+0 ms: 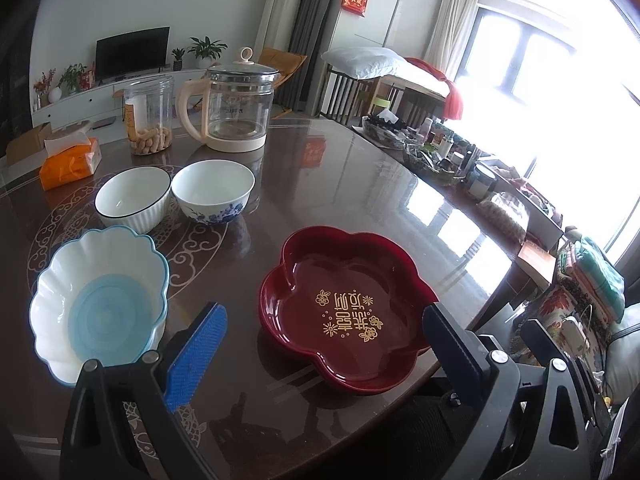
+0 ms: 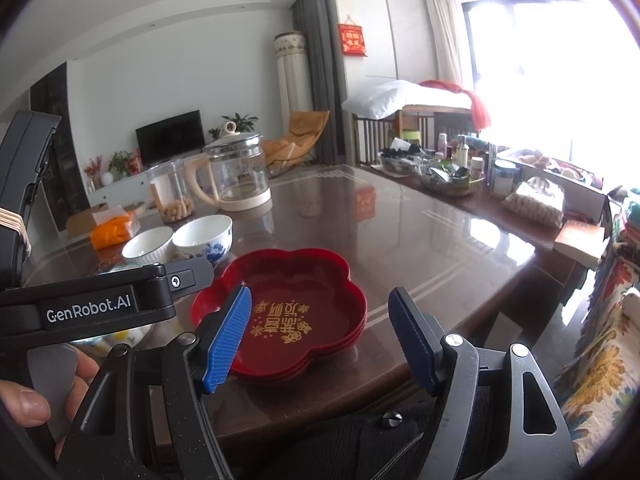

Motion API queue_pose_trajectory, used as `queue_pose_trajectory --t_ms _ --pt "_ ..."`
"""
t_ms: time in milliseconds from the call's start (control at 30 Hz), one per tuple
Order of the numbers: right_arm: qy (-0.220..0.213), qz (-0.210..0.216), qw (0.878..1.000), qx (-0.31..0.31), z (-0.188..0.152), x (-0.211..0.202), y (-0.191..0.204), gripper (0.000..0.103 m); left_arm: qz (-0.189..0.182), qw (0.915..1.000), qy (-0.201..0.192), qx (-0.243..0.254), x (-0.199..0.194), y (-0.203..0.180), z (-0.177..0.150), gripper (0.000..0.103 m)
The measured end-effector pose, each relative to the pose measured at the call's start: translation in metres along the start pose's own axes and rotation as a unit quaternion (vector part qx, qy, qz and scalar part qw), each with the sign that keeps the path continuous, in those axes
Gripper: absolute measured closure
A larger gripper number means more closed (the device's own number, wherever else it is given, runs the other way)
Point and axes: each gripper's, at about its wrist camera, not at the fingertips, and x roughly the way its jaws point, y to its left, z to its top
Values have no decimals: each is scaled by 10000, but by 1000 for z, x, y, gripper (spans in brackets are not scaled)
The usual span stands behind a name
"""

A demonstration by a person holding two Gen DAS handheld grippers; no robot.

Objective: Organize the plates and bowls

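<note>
On the glossy brown table (image 1: pixel 360 184), left to right: your scalloped blue-and-white bowls (image 1: pixel 100 304), two white bowls (image 1: pixel 134 196) behind, then stacked red flower-shaped plates (image 1: pixel 344 304). Your left gripper (image 1: pixel 324 348) and right gripper (image 2: pixel 320 340) both gape wide, holding nothing.

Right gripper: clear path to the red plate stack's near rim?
Probably yes. The right gripper has its jaws open and empty just short of the red plate stack, with nothing between them; the left gripper sits off to the side.
</note>
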Motion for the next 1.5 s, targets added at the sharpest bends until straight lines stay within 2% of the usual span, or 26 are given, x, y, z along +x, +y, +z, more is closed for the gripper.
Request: queue_pose_trajectory --t_ms 1500 --pt "20 108 9999 -129 -5 -1 6 28 56 9998 89 -184 -3 11 -5 5"
